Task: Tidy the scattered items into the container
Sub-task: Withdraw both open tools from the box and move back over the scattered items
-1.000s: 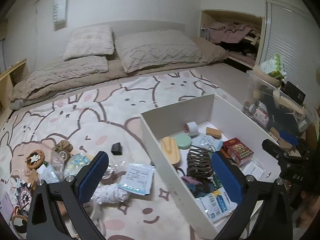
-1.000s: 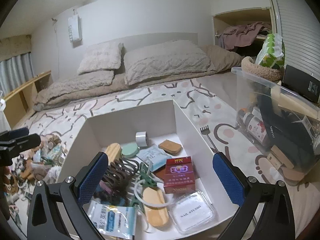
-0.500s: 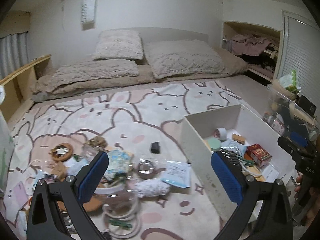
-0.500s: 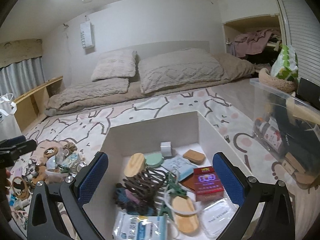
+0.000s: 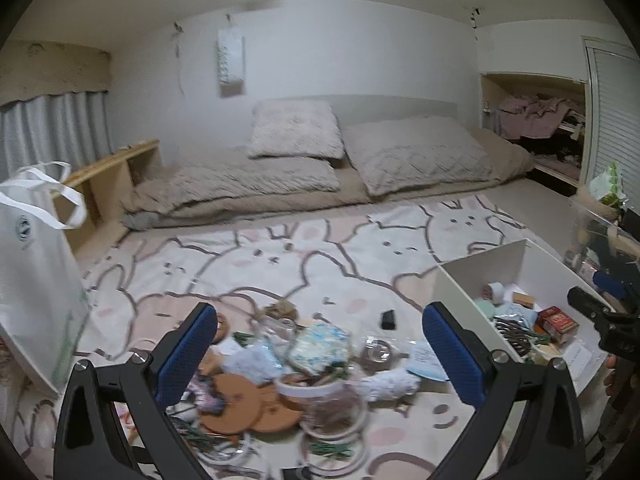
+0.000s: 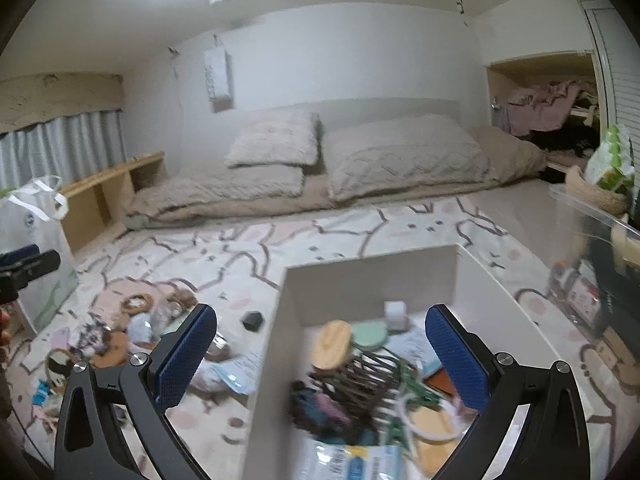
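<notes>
We hover the left gripper (image 5: 320, 356), fingers spread and empty, over the scattered pile (image 5: 296, 368); right gripper (image 6: 320, 354) likewise gaping above the container (image 6: 472, 280); next we pick one item.

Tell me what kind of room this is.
Most likely a bedroom: beige quilted pillows lie on a low tan mattress against the wall, a bunny-print blanket is spread in front, and crumpled clothes fill an open closet nook.

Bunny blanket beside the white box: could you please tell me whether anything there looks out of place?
Yes. A jumble of small items lies scattered on the bunny blanket, outside the white box; a small black object sits apart from it.
</notes>
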Action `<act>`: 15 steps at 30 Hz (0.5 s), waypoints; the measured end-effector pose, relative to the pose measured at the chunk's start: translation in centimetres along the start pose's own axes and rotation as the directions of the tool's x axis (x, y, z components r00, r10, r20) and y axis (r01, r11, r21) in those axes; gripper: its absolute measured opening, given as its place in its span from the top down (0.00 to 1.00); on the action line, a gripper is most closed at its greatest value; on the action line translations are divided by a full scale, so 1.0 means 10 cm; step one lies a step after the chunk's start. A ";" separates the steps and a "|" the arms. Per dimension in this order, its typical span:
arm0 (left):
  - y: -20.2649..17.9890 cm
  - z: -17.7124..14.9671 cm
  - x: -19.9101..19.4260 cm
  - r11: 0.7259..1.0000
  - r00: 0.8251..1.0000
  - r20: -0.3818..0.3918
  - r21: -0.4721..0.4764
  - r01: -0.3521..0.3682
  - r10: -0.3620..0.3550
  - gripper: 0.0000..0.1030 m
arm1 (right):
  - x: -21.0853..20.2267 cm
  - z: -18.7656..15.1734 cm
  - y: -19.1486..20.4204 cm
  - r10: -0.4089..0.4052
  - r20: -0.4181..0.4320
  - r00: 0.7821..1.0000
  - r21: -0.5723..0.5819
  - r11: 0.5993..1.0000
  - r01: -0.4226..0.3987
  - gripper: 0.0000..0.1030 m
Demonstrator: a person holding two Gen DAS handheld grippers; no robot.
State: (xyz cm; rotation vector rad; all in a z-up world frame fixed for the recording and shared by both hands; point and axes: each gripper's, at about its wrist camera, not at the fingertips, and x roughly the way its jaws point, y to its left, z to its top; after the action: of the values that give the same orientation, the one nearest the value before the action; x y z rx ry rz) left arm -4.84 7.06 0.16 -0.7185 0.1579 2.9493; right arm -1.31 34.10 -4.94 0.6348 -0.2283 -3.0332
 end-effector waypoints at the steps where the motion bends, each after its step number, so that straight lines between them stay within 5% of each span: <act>1: 0.04 -0.02 -0.02 1.000 1.000 0.005 -0.001 -0.009 0.009 0.00 | -0.01 0.00 0.05 0.016 0.013 1.000 0.002 1.000 -0.016 0.00; 15: 0.48 -0.34 0.06 0.992 0.999 0.029 -0.117 -0.041 0.045 0.00 | 0.00 -0.12 0.67 0.139 0.062 0.988 -0.115 0.985 -0.132 0.00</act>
State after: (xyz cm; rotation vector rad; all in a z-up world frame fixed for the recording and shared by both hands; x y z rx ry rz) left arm -4.40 1.95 -2.76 -0.6898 -0.0012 3.0299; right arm -0.84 27.32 -5.05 0.4850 -0.0990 -2.9151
